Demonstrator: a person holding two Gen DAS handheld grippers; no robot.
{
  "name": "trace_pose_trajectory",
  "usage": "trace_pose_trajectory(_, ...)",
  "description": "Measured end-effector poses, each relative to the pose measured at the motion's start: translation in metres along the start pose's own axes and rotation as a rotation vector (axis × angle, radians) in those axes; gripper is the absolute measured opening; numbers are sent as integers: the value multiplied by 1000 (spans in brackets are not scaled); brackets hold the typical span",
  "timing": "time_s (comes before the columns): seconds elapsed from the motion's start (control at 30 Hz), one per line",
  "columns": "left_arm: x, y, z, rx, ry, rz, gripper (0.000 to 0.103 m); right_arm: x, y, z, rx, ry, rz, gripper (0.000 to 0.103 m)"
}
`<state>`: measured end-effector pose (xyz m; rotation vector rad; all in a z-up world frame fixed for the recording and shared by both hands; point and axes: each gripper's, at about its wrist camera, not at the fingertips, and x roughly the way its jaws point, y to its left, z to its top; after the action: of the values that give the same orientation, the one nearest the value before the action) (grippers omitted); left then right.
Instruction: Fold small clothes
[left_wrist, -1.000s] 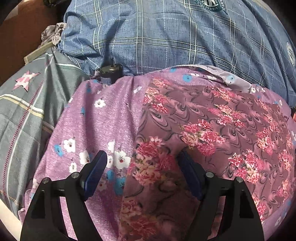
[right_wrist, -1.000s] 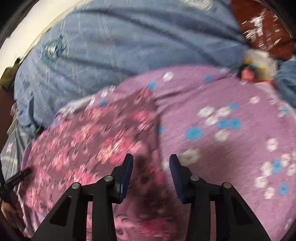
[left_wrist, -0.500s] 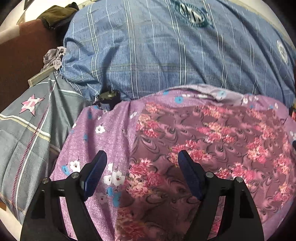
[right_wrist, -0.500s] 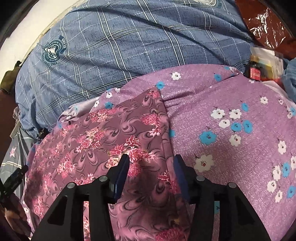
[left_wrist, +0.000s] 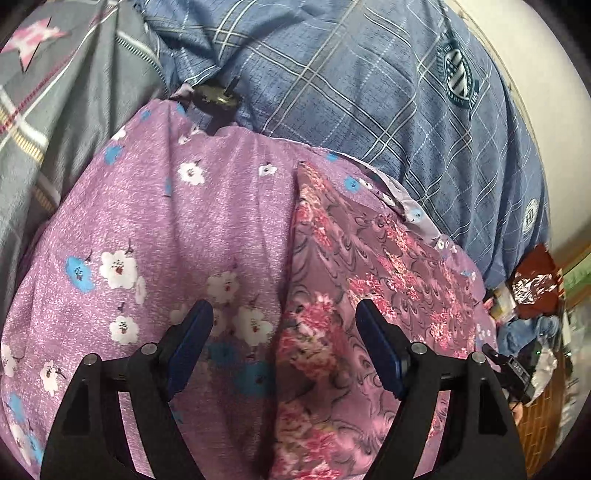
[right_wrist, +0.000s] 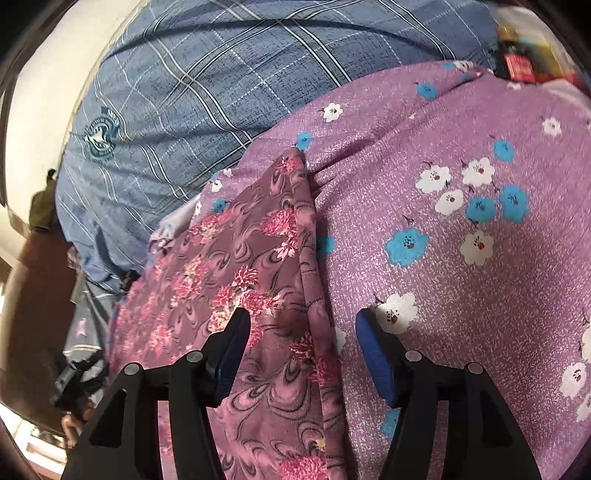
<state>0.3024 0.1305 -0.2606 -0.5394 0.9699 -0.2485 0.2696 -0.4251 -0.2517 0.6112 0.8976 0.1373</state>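
Note:
A mauve garment with pink flowers (left_wrist: 373, 280) lies flat on a purple sheet with white and blue flowers (left_wrist: 177, 229). My left gripper (left_wrist: 284, 328) is open and empty, jaws wide, hovering over the garment's left edge. In the right wrist view the same garment (right_wrist: 236, 280) lies left of centre on the purple sheet (right_wrist: 461, 258). My right gripper (right_wrist: 303, 339) is open and empty, straddling the garment's right folded edge.
A blue plaid blanket (left_wrist: 369, 81) is bunched behind the sheet, also in the right wrist view (right_wrist: 207, 85). A grey star-print cloth (left_wrist: 62, 85) lies far left. A dark plug (left_wrist: 216, 98) sits at the sheet's far edge. Red and yellow clutter (right_wrist: 524, 62) is far right.
Both grippers have swung outward: the left now sits over the garment's left edge, the right over its right edge. The right jaws have opened wider.

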Motion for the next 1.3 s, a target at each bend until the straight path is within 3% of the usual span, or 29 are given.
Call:
trace_pose_trajectory(0.13, 0, -4, -1, 2, 18, -69, 65, 1, 1, 1, 4, 1, 5, 62)
trace_pose_trajectory(0.27, 5, -22, -6, 88, 40, -39, 53, 3, 7, -1, -23, 5, -11, 62)
trace_pose_trajectory(0.5, 23, -34, -11, 144, 83, 23, 55, 6, 9, -1, -19, 0, -12, 62)
trace_pose_trajectory(0.63, 28, -40, -14, 139, 102, -73, 55, 10, 12, -2, -27, 12, -1, 62)
trace_pose_trajectory(0.73, 28, -58, -18, 216, 85, -62, 55, 16, 17, -4, -21, 33, 35, 62)
trace_pose_trajectory(0.93, 33, -44, -13, 127, 86, -55, 55, 19, 30, -8, -69, 41, 29, 62)
trace_pose_trajectory(1.13, 39, -56, -18, 158, 93, -57, 65, 23, 32, -10, -58, 31, 24, 62)
trace_pose_trajectory(1.17, 38, -56, -18, 145, 85, -64, 63, 25, 35, -11, -66, 38, 36, 61)
trace_pose_trajectory(1.2, 37, -56, -17, 140, 76, -65, 53, 27, 39, -13, -76, 52, 54, 56)
trace_pose_trajectory(1.27, 36, -61, -18, 173, 56, -28, 33, 29, 47, -15, -116, 41, 13, 48)
trace_pose_trajectory(1.3, 35, -63, -18, 187, 47, -6, 29, 29, 49, -16, -135, 37, -8, 43)
